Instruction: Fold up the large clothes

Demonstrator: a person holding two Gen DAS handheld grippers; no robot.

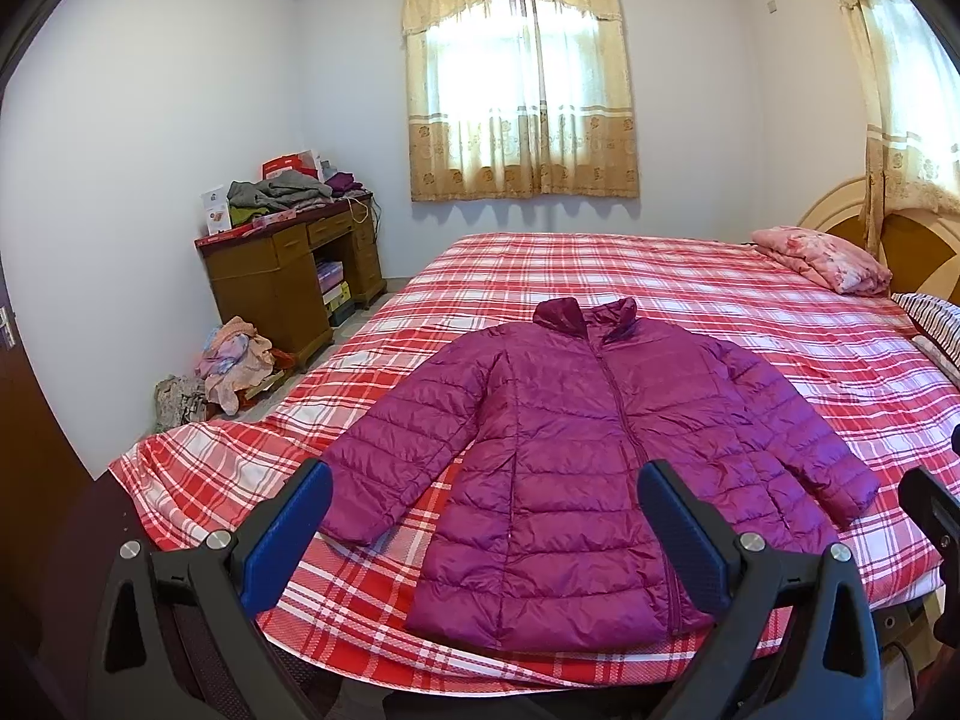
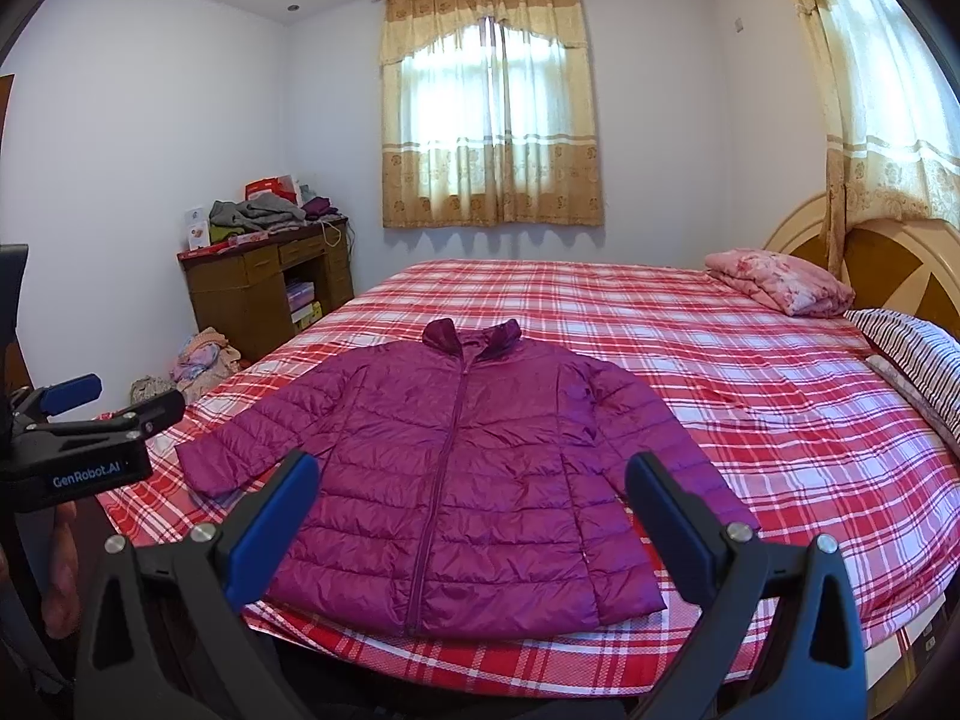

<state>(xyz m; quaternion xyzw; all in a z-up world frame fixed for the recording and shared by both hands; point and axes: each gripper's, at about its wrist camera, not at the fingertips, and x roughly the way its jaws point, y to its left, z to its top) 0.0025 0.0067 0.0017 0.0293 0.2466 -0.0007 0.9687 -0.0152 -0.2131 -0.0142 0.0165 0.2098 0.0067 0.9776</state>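
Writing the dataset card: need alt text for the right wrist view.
A purple puffer jacket lies flat, zipped, sleeves spread, on a red plaid bed. The open right gripper hovers before its hem; the left gripper shows at left.

Magenta quilted puffer jacket (image 1: 576, 456) (image 2: 456, 468), spread flat and face-up on the red-and-white plaid bed (image 1: 690, 276) (image 2: 690, 360). Zipped shut down the front, stand collar at the far end, hem toward the near edge of the mattress. Both sleeves splayed out and angled down to either side, cuffs resting on the cover. Shiny fabric, horizontal stitched channels, lightly rumpled, wholly unfolded.
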